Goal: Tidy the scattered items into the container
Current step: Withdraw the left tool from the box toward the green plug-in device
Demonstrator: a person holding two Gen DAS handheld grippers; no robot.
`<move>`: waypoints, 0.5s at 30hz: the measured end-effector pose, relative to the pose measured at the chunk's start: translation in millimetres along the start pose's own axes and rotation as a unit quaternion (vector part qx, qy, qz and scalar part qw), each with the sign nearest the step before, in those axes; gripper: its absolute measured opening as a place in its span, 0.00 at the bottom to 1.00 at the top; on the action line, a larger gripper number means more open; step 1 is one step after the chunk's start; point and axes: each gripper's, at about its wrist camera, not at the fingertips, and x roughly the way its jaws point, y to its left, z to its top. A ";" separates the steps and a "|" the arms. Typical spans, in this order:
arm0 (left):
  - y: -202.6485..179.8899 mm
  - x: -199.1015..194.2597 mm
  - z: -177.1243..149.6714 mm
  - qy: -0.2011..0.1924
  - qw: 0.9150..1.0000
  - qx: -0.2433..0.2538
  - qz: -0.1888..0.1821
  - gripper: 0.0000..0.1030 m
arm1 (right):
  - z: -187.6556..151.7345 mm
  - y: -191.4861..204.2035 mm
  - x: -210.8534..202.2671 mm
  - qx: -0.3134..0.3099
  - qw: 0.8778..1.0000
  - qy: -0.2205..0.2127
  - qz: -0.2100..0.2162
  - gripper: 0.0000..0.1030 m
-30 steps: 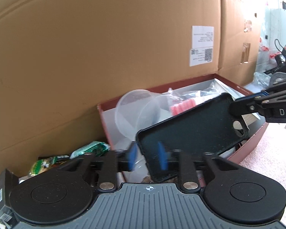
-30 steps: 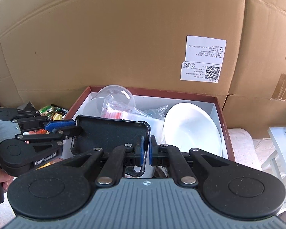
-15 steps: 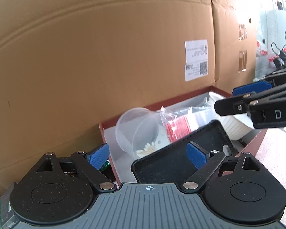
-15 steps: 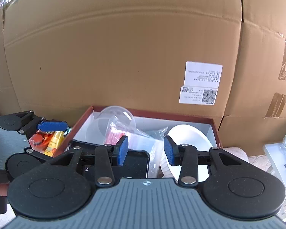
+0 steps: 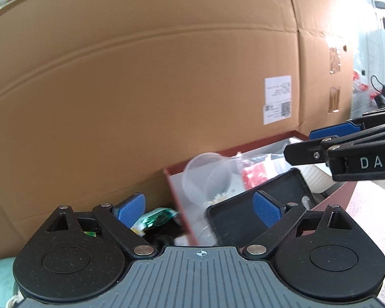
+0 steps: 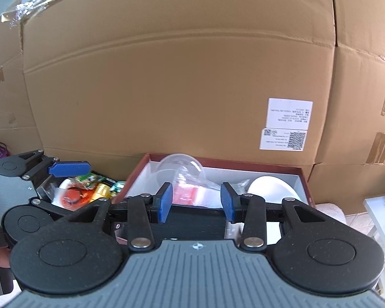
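A black phone case (image 5: 246,213) lies slanted in the dark red box (image 5: 267,140), on top of clear plastic cups (image 5: 205,177) and a bag of red items (image 5: 254,177). It also shows in the right wrist view (image 6: 192,224). My left gripper (image 5: 197,208) is open and empty, above the box's left end. My right gripper (image 6: 196,201) is open and empty, just above the case. A white bowl (image 6: 272,188) sits in the box's right part. Snack packets (image 6: 89,190) lie left of the box.
Large cardboard boxes (image 6: 179,77) stand close behind the red box (image 6: 228,163). A green packet (image 5: 156,218) lies left of it. A white shelf (image 6: 382,213) is at the right. Pink floor (image 5: 372,205) shows to the right.
Both grippers opened and let go of the phone case, which now rests in the box. Both grippers have drawn back and up from it.
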 end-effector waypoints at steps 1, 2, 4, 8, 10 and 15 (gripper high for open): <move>4.2 -5.0 -2.8 0.000 1.000 -0.005 0.005 0.96 | -0.1 3.4 -2.0 0.000 1.000 -0.004 0.003 0.45; 9.4 -10.6 -6.2 -0.001 1.000 -0.011 0.012 0.97 | -0.3 7.2 -4.2 0.001 1.000 -0.007 0.007 0.45; 21.8 -22.9 -15.3 -0.004 0.999 -0.027 0.026 1.00 | -1.0 16.1 -8.2 0.002 1.000 -0.014 0.017 0.45; 54.6 -46.2 -37.7 0.002 0.996 -0.063 0.060 1.00 | -2.2 40.1 -13.4 -0.004 0.999 -0.027 0.042 0.45; 72.4 -54.9 -50.2 0.012 0.993 -0.085 0.085 1.00 | -3.5 54.3 -14.6 -0.010 0.998 -0.029 0.056 0.49; 107.5 -72.0 -81.3 0.042 0.981 -0.123 0.144 1.00 | -9.3 92.3 -15.3 -0.027 0.995 -0.037 0.085 0.60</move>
